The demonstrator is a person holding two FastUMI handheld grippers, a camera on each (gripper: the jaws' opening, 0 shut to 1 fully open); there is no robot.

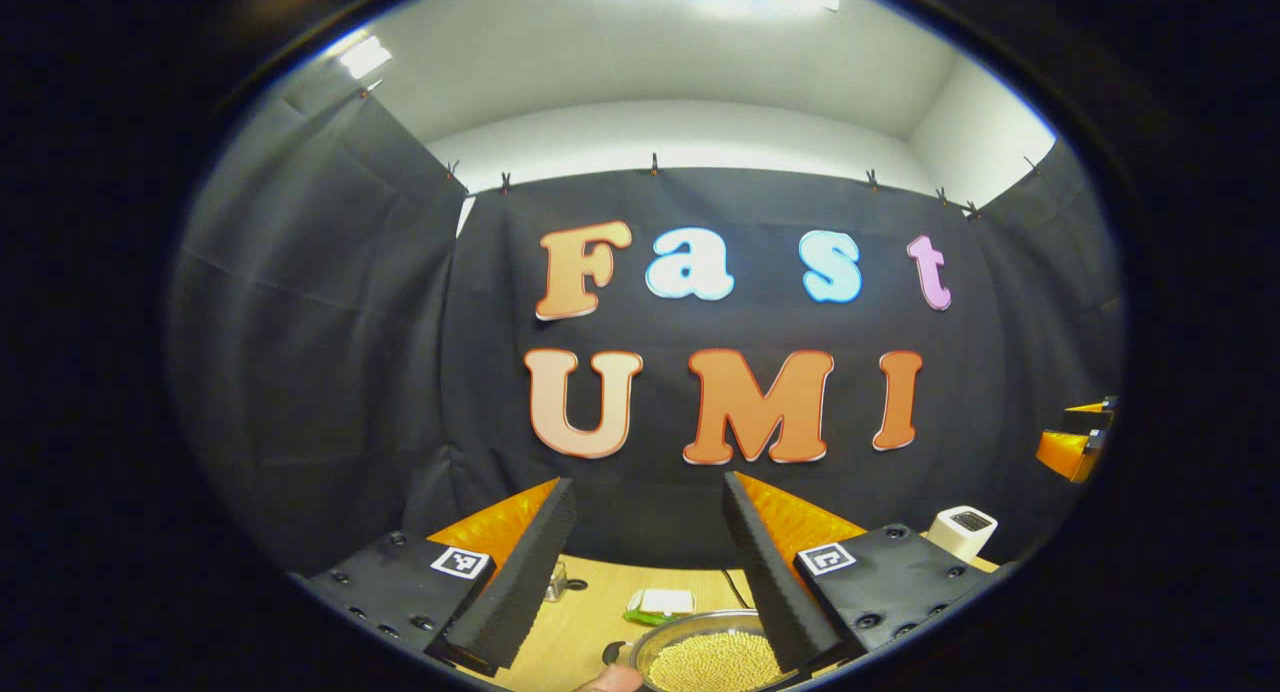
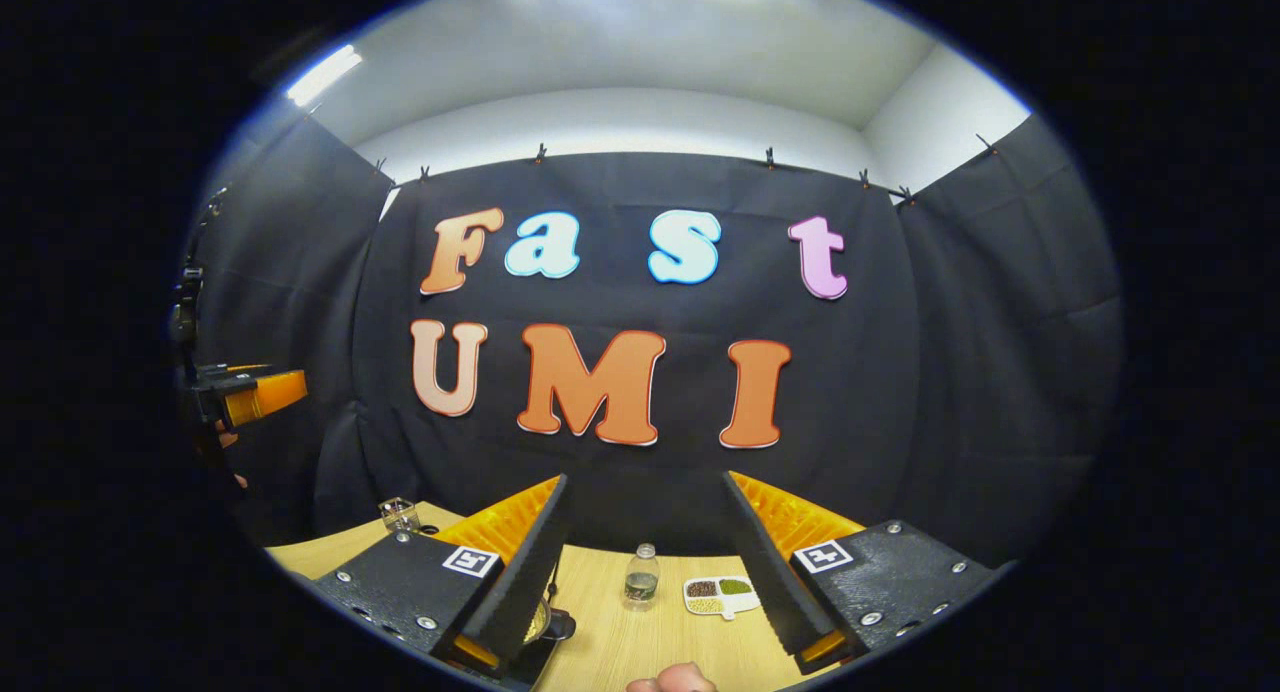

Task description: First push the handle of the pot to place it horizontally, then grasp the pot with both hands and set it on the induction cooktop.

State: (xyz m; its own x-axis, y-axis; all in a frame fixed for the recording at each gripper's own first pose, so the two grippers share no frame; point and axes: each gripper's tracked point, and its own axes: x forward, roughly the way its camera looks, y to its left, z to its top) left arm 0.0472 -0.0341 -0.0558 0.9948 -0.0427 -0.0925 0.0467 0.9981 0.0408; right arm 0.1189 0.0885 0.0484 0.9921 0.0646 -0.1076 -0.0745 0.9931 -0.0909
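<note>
A metal pot [image 1: 672, 630] filled with pale yellow beans sits on the wooden table [image 1: 590, 622], low between my left gripper's fingers. A short black stub [image 1: 611, 652] juts from its left rim. My left gripper [image 1: 648, 480] is held above the table, open, with nothing between its fingers. In the right gripper view, a sliver of the pot [image 2: 540, 622] and a black handle piece [image 2: 563, 627] peek out beside the left finger. My right gripper [image 2: 646, 478] is open too and holds nothing.
A green-and-white packet [image 1: 660, 602], a small glass jar [image 1: 556, 580] and a white box-like device [image 1: 962, 530] stand behind the pot. A small bottle [image 2: 640, 577], a divided dish of beans [image 2: 722, 594] and a glass [image 2: 400, 514] are on the table [image 2: 640, 642]. A fingertip [image 2: 672, 680] shows at the bottom edge.
</note>
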